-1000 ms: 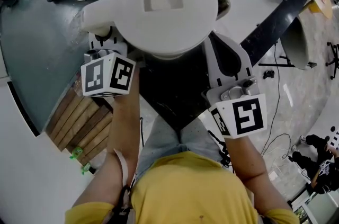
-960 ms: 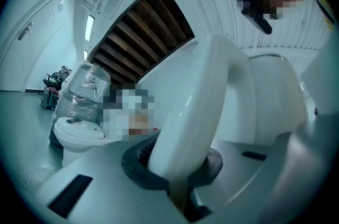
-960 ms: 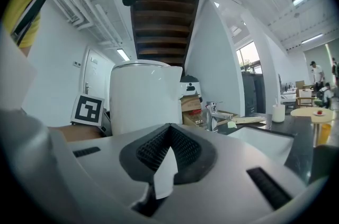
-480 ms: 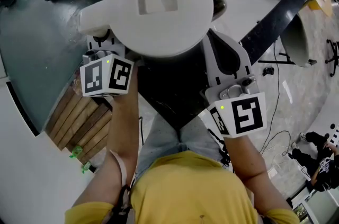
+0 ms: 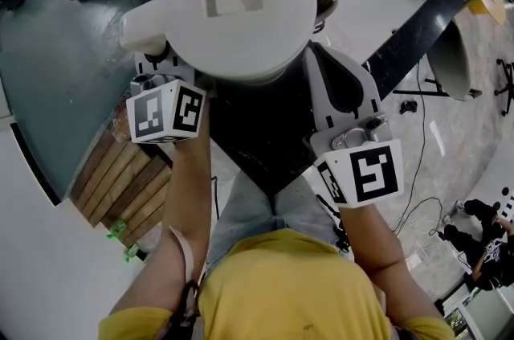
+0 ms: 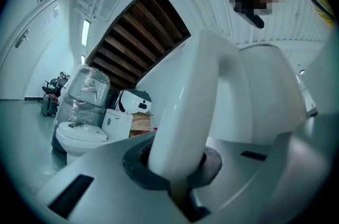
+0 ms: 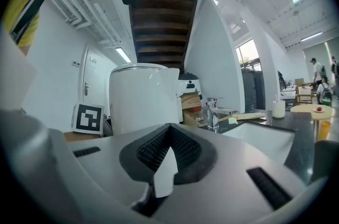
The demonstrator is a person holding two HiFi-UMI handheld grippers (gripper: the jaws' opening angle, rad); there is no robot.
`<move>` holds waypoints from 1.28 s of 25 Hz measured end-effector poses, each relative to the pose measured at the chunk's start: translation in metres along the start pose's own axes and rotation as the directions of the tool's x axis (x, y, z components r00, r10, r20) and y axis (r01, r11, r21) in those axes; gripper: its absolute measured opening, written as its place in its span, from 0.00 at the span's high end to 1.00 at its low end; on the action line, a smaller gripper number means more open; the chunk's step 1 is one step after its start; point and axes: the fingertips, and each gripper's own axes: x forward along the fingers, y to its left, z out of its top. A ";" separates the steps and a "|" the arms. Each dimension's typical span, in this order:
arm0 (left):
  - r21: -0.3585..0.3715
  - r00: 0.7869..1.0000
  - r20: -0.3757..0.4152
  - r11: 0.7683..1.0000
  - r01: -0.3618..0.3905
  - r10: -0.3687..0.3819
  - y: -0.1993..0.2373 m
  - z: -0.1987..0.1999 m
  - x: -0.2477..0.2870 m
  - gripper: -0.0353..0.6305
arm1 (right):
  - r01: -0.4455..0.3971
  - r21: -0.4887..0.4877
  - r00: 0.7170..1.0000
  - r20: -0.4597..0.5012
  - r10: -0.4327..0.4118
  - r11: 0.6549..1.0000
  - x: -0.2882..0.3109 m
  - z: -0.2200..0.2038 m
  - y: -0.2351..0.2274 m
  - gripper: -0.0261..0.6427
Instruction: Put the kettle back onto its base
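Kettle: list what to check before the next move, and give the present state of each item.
1. Grip: the left gripper is shut on the kettle handle. Ok.
2. Kettle upright: its wall stands straight in the right gripper view. Ok.
3. Lid closed: it looks flush from above in the head view. Ok.
4. Base found and lined up: no view shows it, and the kettle hides what lies under it. Cannot tell.
5. Right gripper out of the way: it is shut on nothing and apart from the kettle. Ok.
6. Faucet clear of the kettle: they stand apart in the right gripper view. Ok.
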 end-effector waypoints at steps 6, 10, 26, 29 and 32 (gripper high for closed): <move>0.012 1.000 -0.012 1.000 0.013 -0.013 -0.001 -0.002 0.000 0.92 | -0.003 -0.001 1.000 0.006 0.003 1.000 0.000 0.003 0.003 0.94; 0.021 0.999 -0.021 0.999 0.026 -0.026 -0.002 -0.002 0.000 0.92 | -0.002 -0.004 1.000 0.008 0.002 1.000 -0.002 0.003 0.005 0.94; 0.144 0.998 -0.061 0.989 0.015 -0.007 -0.002 0.002 -0.001 0.75 | -0.010 -0.003 1.000 0.013 0.010 1.000 -0.002 0.009 0.009 0.94; 0.152 0.998 -0.065 0.988 -0.002 0.012 -0.001 0.001 -0.004 0.75 | -0.008 -0.006 1.000 0.014 0.008 1.000 -0.004 0.009 0.010 0.94; 0.160 0.997 -0.068 0.987 -0.020 0.031 0.000 0.000 -0.010 0.75 | -0.004 -0.006 1.000 0.013 0.004 1.000 -0.007 0.008 0.011 0.94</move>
